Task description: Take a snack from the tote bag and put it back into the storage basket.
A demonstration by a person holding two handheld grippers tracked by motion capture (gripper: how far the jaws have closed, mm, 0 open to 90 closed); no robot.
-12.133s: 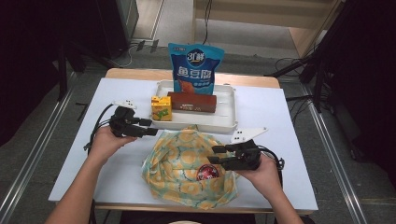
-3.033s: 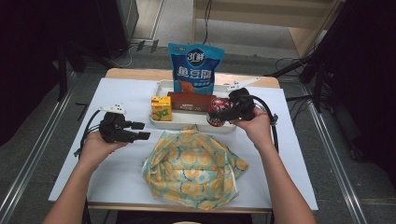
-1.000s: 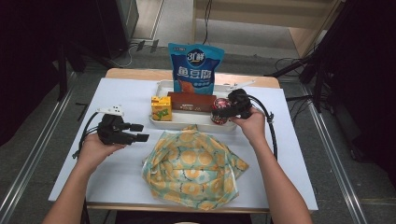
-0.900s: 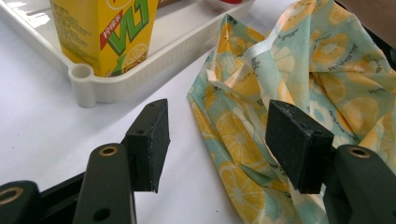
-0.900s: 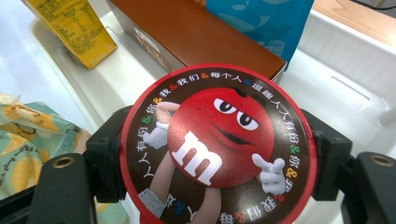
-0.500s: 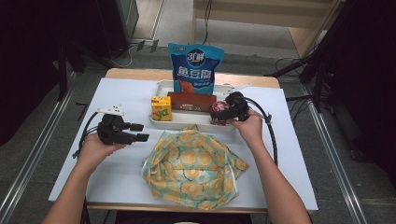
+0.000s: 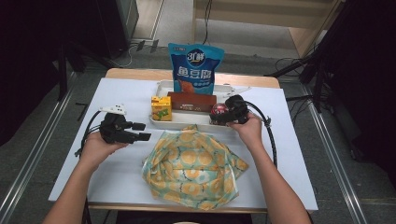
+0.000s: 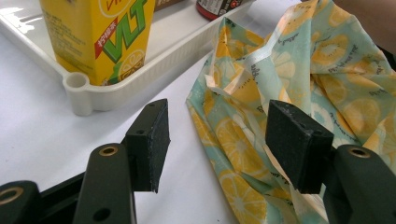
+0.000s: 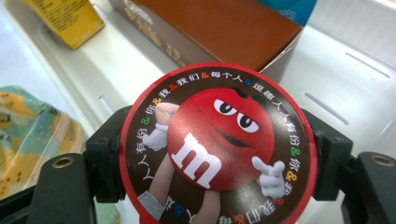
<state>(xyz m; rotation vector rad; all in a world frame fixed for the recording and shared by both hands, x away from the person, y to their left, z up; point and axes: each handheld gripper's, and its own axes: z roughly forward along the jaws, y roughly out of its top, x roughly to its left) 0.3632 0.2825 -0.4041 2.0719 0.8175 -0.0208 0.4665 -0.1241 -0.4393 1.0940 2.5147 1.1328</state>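
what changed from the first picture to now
The right gripper, shut on the red candy tub, carried it from the yellow patterned bag forward to the white tray. The left gripper drifted back slightly, open. Juice carton, brown box, blue pouch stayed.

Bright, even overhead light on the table [image 7: 116,100] — dark surroundings, soft close-up blur.

Candy tin [image 9: 218,147], clamped between the right gripper's [image 9: 218,154] jaws: lid bears a white "m" on a red cartoon figure, ringed by the repeated Chinese "你&我&我们&每个人&".

Yellow juice carton [image 8: 100,37], ahead and left of the left gripper [image 8: 219,144]: "VLT" in green.

Blue pouch [image 7: 195,67], beyond the right gripper: "鱼豆腐", with "3" in a round badge above.
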